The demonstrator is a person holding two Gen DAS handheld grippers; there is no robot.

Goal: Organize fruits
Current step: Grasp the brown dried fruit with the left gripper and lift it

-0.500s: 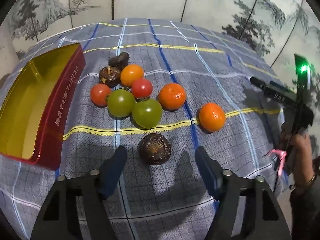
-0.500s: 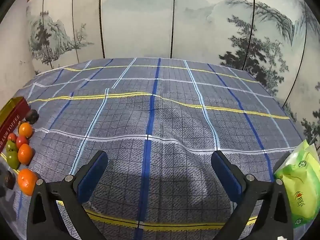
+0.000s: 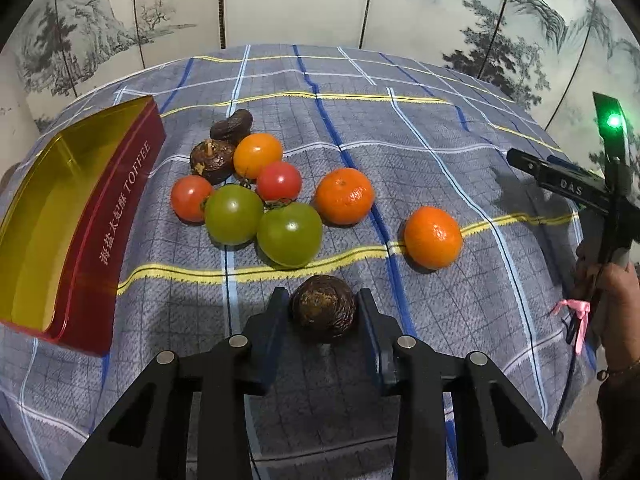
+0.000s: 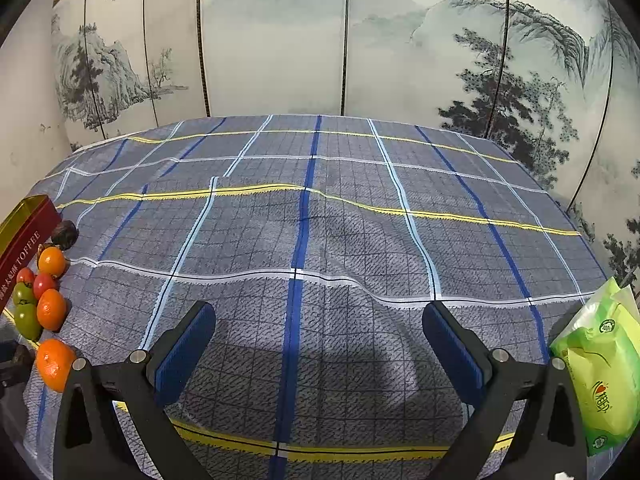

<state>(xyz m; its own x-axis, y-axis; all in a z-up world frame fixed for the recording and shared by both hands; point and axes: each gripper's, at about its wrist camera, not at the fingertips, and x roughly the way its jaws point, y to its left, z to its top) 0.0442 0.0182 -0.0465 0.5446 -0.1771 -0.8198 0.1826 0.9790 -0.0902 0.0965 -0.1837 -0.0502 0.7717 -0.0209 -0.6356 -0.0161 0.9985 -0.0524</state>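
Since the earlier frame, the left gripper [image 3: 323,312] has narrowed its jaws around the dark brown, round, rough-skinned fruit [image 3: 322,307], pads at both its sides, on the plaid cloth [image 3: 440,136] near the red toffee tin [image 3: 116,232]. The right gripper [image 4: 316,340] stays wide apart.

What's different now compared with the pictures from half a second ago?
The left gripper moved forward and its jaws narrowed around the dark brown fruit, which now sits between them; whether they are pressing it yet is unclear. The tomatoes, tangerines and red toffee tin lie as before. The right gripper stays wide open over the checked cloth.
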